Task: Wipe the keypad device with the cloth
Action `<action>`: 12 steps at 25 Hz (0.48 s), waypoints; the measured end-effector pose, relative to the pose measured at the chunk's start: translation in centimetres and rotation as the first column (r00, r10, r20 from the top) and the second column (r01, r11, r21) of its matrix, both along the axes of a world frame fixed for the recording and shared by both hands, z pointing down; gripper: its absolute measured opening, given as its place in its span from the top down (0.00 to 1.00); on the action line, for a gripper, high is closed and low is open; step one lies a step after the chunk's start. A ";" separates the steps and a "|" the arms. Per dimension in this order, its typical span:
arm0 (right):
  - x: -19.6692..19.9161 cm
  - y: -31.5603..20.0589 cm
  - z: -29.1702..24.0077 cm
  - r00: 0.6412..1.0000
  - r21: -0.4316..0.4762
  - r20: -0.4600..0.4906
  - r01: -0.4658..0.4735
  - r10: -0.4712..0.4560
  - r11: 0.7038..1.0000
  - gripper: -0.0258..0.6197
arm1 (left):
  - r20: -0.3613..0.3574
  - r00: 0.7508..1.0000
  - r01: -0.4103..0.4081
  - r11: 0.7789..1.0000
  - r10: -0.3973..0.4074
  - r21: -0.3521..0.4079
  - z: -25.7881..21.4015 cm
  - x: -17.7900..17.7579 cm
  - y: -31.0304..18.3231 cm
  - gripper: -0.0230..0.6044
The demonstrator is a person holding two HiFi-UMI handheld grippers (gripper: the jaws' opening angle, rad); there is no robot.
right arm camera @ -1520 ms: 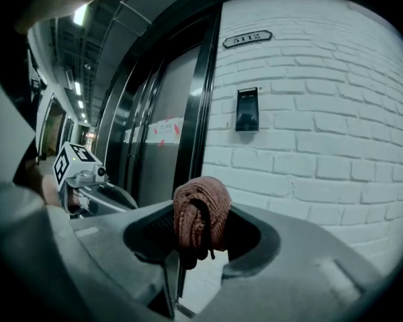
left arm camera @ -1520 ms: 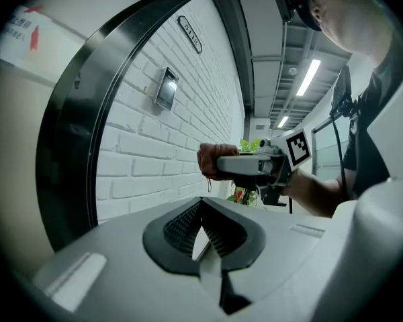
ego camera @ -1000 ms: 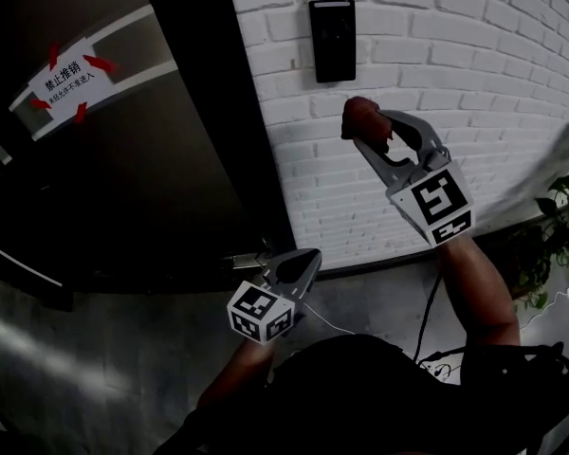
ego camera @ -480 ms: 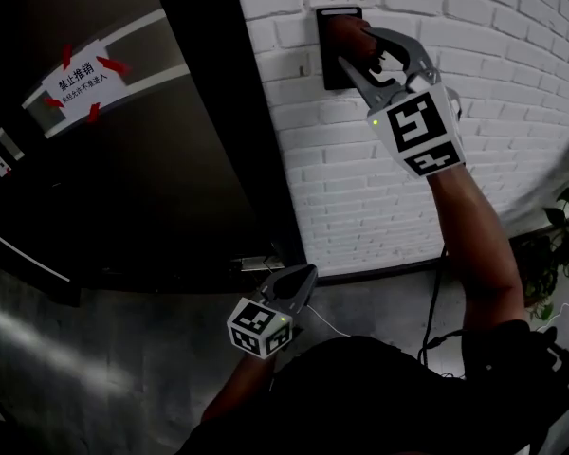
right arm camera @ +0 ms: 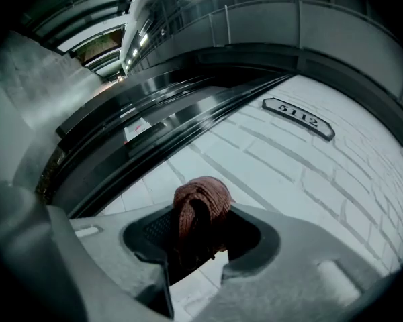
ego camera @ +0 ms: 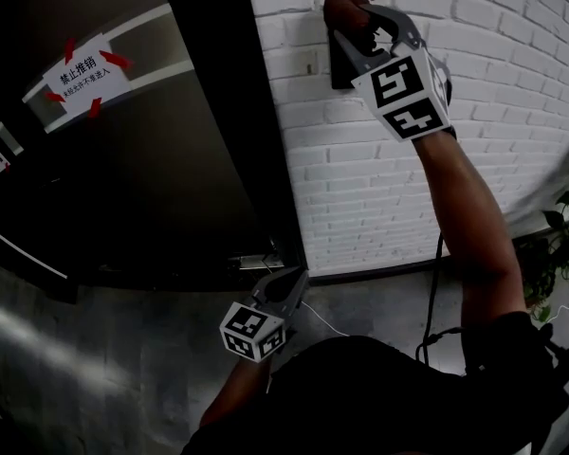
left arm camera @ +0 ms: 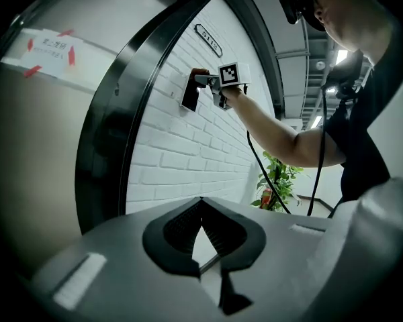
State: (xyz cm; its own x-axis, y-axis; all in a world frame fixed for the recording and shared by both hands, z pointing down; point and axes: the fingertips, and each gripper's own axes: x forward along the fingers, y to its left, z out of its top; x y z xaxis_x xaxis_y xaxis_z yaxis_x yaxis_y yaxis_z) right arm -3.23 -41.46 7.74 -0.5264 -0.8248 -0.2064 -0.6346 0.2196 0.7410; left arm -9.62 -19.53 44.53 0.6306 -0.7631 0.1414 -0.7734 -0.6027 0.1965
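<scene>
- Keypad device (ego camera: 339,67), a black upright panel, is fixed to a white brick wall (ego camera: 512,74) at about 12 o'clock in the head view. Only its lower left part shows past the gripper in front of it.
- Reddish-brown cloth (ego camera: 344,9) is bunched into a wad at the device's top end and appears to press against it.
- The right gripper (ego camera: 353,28) is raised to the device, its jaws clamped on the cloth. In the right gripper view the wad (right arm camera: 201,203) bulges up from between the two dark pads.
- The left gripper view, from the side, shows the device (left arm camera: 189,94) standing out from the wall, with the cloth at its 12 o'clock end.
- The person's right forearm (ego camera: 465,216) stretches up from 5 o'clock toward the device.
- The left gripper (ego camera: 292,281) hangs low at 6 o'clock, well apart from the device. Its jaws are together and hold nothing.
- A dark door (ego camera: 142,159) fills the left side, with a white paper notice (ego camera: 79,72) taped on at 10 o'clock.
- A number plate (right arm camera: 299,118) reading 5112 sits on the wall at 1 o'clock in the right gripper view.
- A leafy plant (ego camera: 567,235) stands at 4 o'clock by the wall's foot.
</scene>
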 end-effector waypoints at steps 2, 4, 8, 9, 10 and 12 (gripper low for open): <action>0.1 -0.1 0.2 1.000 -0.008 0.016 0.000 0.000 1.000 0.72 | -0.001 1.000 -0.007 1.000 0.007 -0.004 0.2 0.1 0.1 0.94; 0.2 -0.2 0.5 0.999 -0.023 0.041 0.007 -0.006 1.000 0.72 | -0.002 1.000 -0.009 1.000 0.009 -0.004 0.2 0.0 0.0 0.94; 0.3 -0.3 1.2 0.998 -0.036 0.063 0.006 -0.004 0.999 0.72 | -0.002 1.000 -0.010 1.000 0.010 -0.004 0.3 -0.1 -0.3 0.94; 0.3 -0.4 1.5 0.998 -0.041 0.066 0.005 -0.003 0.999 0.72 | -0.002 1.000 -0.013 1.000 0.013 -0.004 0.3 -0.1 -0.4 0.94; 0.4 -0.4 1.7 0.998 -0.047 0.070 0.006 -0.002 0.999 0.72 | -0.002 1.000 -0.016 1.000 0.016 -0.005 0.3 0.0 -0.4 0.94; 0.6 -0.4 2.2 0.997 -0.056 0.080 0.007 -0.002 0.998 0.72 | -0.002 1.000 -0.023 1.000 0.023 -0.008 0.3 0.2 -0.4 0.94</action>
State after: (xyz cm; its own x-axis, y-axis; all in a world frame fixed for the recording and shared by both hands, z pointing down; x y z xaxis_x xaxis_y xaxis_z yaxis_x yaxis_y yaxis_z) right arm -2.68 -41.91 9.92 -0.5136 -0.8341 -0.2010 -0.6902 0.2625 0.6743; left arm -9.37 -19.93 44.83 0.6482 -0.7473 0.1461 -0.7590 -0.6189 0.2023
